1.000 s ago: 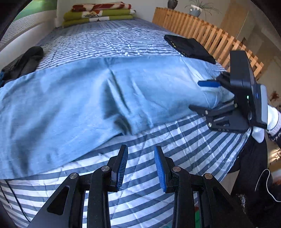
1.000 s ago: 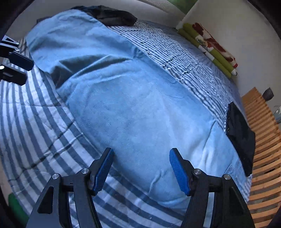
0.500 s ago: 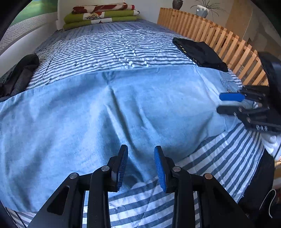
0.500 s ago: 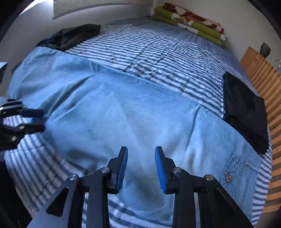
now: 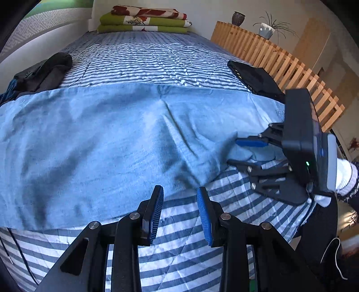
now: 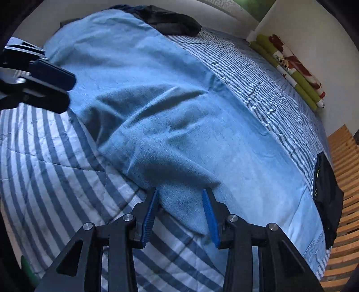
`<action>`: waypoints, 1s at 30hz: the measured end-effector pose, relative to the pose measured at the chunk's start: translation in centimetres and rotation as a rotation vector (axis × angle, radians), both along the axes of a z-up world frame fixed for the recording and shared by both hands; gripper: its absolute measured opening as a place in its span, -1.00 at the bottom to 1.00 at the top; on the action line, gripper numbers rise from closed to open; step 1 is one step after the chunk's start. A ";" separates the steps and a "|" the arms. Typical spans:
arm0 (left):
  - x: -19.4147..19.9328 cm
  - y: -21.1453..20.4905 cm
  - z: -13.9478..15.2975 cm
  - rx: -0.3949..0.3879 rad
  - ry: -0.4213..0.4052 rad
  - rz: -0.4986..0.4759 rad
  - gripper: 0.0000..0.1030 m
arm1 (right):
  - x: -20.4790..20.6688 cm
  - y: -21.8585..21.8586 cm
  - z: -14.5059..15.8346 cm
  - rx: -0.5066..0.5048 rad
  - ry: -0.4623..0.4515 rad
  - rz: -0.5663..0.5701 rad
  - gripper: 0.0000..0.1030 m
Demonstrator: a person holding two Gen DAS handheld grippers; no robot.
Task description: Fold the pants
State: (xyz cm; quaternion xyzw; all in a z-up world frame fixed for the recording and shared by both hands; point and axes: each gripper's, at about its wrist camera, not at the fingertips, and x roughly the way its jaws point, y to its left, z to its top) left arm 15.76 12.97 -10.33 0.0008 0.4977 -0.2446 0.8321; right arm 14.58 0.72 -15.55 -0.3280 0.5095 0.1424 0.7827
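Observation:
Light blue pants (image 5: 112, 139) lie spread crosswise over the striped bed cover (image 5: 145, 56), with creases near the middle. My left gripper (image 5: 179, 202) is open just in front of the pants' near edge, over striped cover, and holds nothing. In the right wrist view, a raised fold of the pants (image 6: 179, 112) near edge sits between the fingers of my right gripper (image 6: 180, 206), whose jaws stand apart around it. The left wrist view shows the right gripper (image 5: 234, 152) straddling that fold at the right. The left gripper (image 6: 69, 89) appears at the upper left of the right wrist view.
A folded black garment (image 5: 255, 78) lies by the wooden slatted rail (image 5: 280, 60) on the right. A dark clothing pile (image 5: 40, 74) sits at the pants' left end. Folded green and red blankets (image 5: 145, 20) rest at the bed's far end. A person's white sleeve (image 5: 345, 177) shows at right.
The right gripper narrowed its jaws, then dropped to the pants' near edge, where a fold now lies between its fingers. The left gripper drew back from over the pants to the near edge.

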 end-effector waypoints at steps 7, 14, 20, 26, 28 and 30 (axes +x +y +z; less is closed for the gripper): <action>-1.4 -3.7 -2.5 0.009 0.033 -0.155 -0.35 | 4.3 -3.2 4.8 0.105 0.027 -0.132 -1.00; 1.3 -2.4 -5.3 -0.112 0.129 -0.023 -0.35 | 1.5 -3.3 5.7 0.234 0.091 -0.025 -0.09; 3.6 -0.6 -4.5 -0.229 0.158 0.105 -0.92 | -0.4 -2.9 2.9 0.186 0.061 0.012 -0.07; 4.2 -0.4 0.0 -0.282 0.097 0.098 -0.93 | -1.0 -0.8 3.1 0.174 0.045 0.078 -0.03; 4.9 0.0 1.1 -0.305 0.087 0.109 -0.93 | -0.9 0.4 2.7 0.155 0.035 0.087 0.09; 5.6 0.1 2.1 -0.309 0.078 0.110 -0.93 | -0.5 1.1 2.3 0.128 0.017 0.083 0.09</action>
